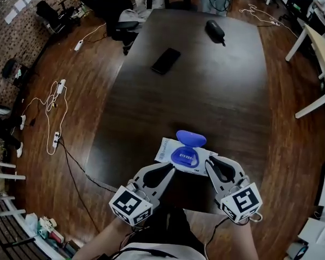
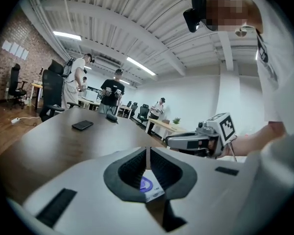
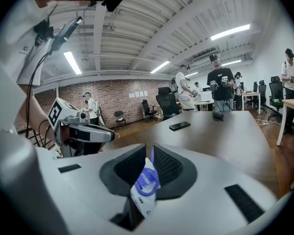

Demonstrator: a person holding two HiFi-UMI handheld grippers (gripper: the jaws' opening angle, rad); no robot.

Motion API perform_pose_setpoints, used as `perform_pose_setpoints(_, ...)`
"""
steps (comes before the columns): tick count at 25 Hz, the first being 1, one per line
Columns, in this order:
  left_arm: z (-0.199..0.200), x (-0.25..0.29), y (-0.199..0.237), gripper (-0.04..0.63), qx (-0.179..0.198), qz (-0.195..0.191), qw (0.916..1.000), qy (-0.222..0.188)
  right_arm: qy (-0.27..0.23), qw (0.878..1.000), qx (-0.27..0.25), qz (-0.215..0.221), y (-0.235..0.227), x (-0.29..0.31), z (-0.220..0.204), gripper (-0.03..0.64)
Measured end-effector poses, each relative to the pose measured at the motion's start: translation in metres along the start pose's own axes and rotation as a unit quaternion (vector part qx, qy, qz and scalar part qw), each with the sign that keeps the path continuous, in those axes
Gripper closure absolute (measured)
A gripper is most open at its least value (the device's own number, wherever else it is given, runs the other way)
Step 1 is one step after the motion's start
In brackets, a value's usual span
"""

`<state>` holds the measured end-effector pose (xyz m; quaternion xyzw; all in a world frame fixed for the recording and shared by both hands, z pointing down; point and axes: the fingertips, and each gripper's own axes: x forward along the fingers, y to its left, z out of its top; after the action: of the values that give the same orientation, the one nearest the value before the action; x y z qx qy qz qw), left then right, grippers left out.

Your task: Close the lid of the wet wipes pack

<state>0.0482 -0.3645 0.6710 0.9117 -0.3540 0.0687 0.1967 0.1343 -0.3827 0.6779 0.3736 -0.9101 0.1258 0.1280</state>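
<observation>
Wipes pack (image 1: 165, 148) lies flat near the table's (image 1: 206, 85) front edge, lower centre of the head view. Its long axis runs left-right, slightly skewed. Blue lid (image 1: 191, 138) is flipped open past the far long edge, so it must swing back toward the person. Left gripper (image 1: 169, 168) is clenched and empty, tip by the pack's lower-left edge. Right gripper (image 1: 209, 165) is a crack apart, gripping nothing, by the right end. Judgement: the right tip is nearer the lid.
</observation>
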Motion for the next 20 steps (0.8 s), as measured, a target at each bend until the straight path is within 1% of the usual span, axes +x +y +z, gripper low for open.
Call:
perform_pose_setpoints(3, -0.007, 0.011, 0.013, 0.571, -0.008, -0.006, 0.9999, 0.007, 0.018, 1.000, -0.001, -0.001, -0.013, 0.016, -0.014, 0.542)
perform_pose_setpoints(6, -0.015, 0.022, 0.027, 0.571, -0.011, -0.010, 0.9998, 0.014, 0.029, 1.000, 0.002, -0.004, -0.032, 0.038, -0.027, 0.526)
perform_pose_setpoints(8, -0.024, 0.028, 0.034, 0.571, -0.012, -0.015, 0.9997, 0.017, 0.039, 0.999, 0.004, 0.000, -0.042, 0.052, -0.037, 0.502)
perform_pose_setpoints(13, -0.039, 0.034, 0.041, 0.571, -0.017, -0.014, 0.9993, 0.032, 0.060, 0.998, -0.005, 0.022, -0.054, 0.076, -0.051, 0.500)
perform_pose_setpoints(14, -0.041, 0.035, 0.042, 0.571, -0.019, -0.014, 0.9992, 0.033, 0.065, 0.998, -0.006, 0.026, -0.057, 0.079, -0.053, 0.490)
perform_pose_setpoints(20, -0.046, 0.034, 0.050, 0.571, -0.025, -0.010, 0.9990, 0.035, 0.082, 0.996, -0.013, 0.045, -0.065, 0.096, -0.063, 0.485)
